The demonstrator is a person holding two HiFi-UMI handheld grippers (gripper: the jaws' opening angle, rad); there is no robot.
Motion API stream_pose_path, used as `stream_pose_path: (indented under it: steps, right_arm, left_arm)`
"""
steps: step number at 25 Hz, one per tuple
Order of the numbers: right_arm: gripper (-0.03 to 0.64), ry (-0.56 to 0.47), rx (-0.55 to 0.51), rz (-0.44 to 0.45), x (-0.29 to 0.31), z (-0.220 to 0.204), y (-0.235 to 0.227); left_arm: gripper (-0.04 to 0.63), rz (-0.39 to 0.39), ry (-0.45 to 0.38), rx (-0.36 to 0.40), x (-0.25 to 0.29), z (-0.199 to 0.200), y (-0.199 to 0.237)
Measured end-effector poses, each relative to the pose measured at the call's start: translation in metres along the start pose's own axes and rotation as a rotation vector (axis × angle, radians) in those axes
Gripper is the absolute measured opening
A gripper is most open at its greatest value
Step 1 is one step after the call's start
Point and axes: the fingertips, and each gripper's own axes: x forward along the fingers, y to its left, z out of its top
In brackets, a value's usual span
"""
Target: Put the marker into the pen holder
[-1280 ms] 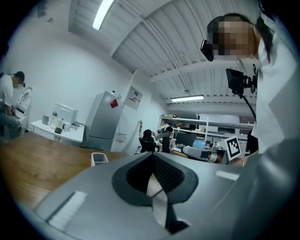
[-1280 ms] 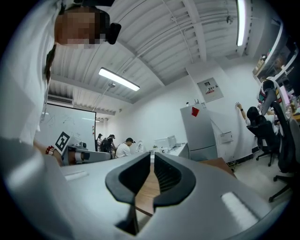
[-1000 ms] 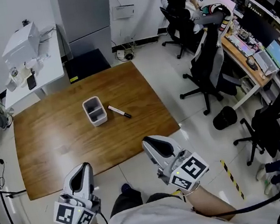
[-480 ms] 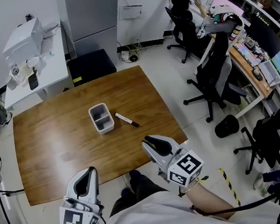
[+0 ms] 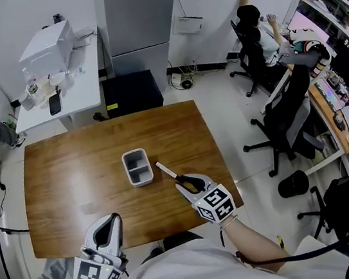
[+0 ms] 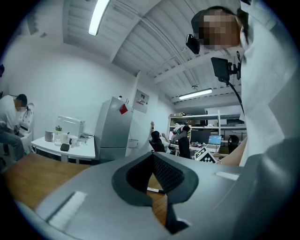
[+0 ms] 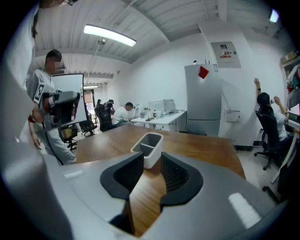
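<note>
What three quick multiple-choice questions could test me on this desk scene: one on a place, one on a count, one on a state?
1. Where is the marker?
A. in the holder
B. on the table beside the holder
C. on the floor

2. How many compartments has the holder?
A. one
B. two
C. four

3. How does the holder stand?
A. upright
B. on its side
C. upside down

Answers:
1 B: the marker lies on the wood, apart from the holder.
2 B: one divider splits the holder.
3 A: its open top faces up.
</note>
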Motion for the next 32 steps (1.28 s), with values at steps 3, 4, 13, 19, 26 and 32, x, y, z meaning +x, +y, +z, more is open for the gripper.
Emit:
stream_pose_path:
  steps: [3, 4, 13, 19, 26, 32]
  right_arm:
    - [0.095, 0.125, -0.015, 0.015, 0.029, -0.033, -0.022]
    - [0.095, 0.164, -0.021, 0.017, 0.039, -0.044, -0.028]
    - [0.109, 0.399, -0.003, -0.047, 0.086, -0.107, -0.055]
    - [0.071, 0.401, 0.05, -0.064, 0.085, -0.113, -0.059]
    - [0.071, 0.305, 0.091, -0.052, 0.073, -0.076, -0.053]
    - [0.066, 0.17, 0.107, -0.017, 0.052, -0.019, -0.035]
  left_arm:
    - [-0.003, 0.025, 0.01, -0.008, 0.009, -0.004, 0.007]
    - [-0.003, 0.029, 0.016, -0.014, 0.01, -0.006, 0.008]
    - [-0.003, 0.099, 0.054, -0.033, 0.005, -0.007, 0.028]
    - [-0.003, 0.103, 0.052, -0.028, 0.009, -0.005, 0.034]
    - [-0.003, 0.092, 0.041, -0.031, 0.013, 0.003, 0.043]
    - [-0.003, 0.086, 0.032, -0.067, 0.016, -0.003, 0.049]
